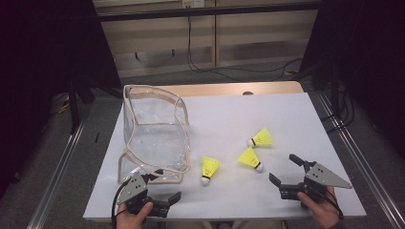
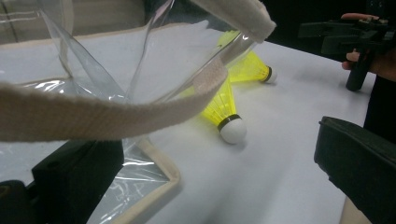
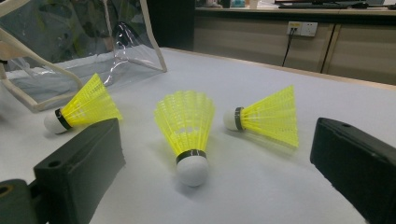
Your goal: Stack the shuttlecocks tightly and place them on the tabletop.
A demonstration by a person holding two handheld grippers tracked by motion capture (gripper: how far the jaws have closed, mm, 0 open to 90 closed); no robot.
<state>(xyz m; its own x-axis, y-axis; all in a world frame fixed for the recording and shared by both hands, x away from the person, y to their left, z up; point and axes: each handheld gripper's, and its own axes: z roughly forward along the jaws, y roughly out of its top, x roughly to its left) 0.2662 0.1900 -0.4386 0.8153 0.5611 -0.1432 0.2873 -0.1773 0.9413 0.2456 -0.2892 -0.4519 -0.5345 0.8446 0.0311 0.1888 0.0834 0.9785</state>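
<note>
White surface point(image 1: 286, 114), dark room beyond. Three yellow shuttlecocks point(image 1: 209, 169), clear bag point(image 1: 155, 133); no legible writing. My left tool point(image 1: 165, 191) and right tool point(image 1: 285, 171): both wide, empty.

Looks like a lab or test room set up for recording, not a home: white surface point(image 1: 286, 114) on a frame with aluminium rails point(image 1: 356, 157) along both sides, dark curtains around it. Loose black cables point(image 1: 229, 71) run over the grey floor to a wall socket point(image 3: 302, 28) on plain beige panelling, with a long counter point(image 3: 299, 9) carrying keyboards behind
</note>
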